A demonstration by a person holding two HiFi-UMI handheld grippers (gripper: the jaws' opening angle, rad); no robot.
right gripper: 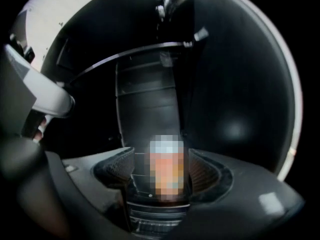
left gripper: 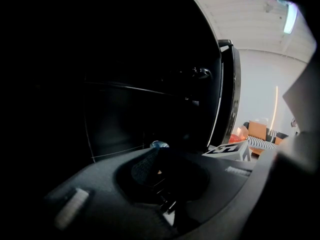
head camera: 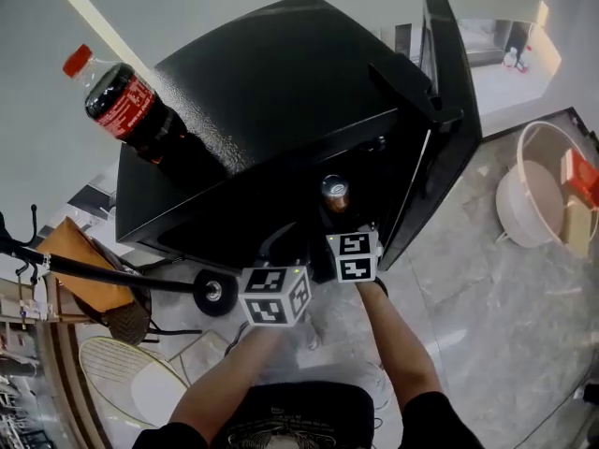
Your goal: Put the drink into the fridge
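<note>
The right gripper (right gripper: 167,180) is clamped on the drink can (head camera: 334,193), upright between its jaws so it can be set down standing. Straight ahead of that gripper lies the dark inside of the black mini fridge (head camera: 281,92), and the open door (head camera: 449,110) stands to its right, leaving the way in free. The left gripper (left gripper: 162,171) sits just beside it on the left. Its jaws seem apart and empty, though its view is very dark. A cola bottle (head camera: 126,106) lies on the fridge top, up and well to the left.
</note>
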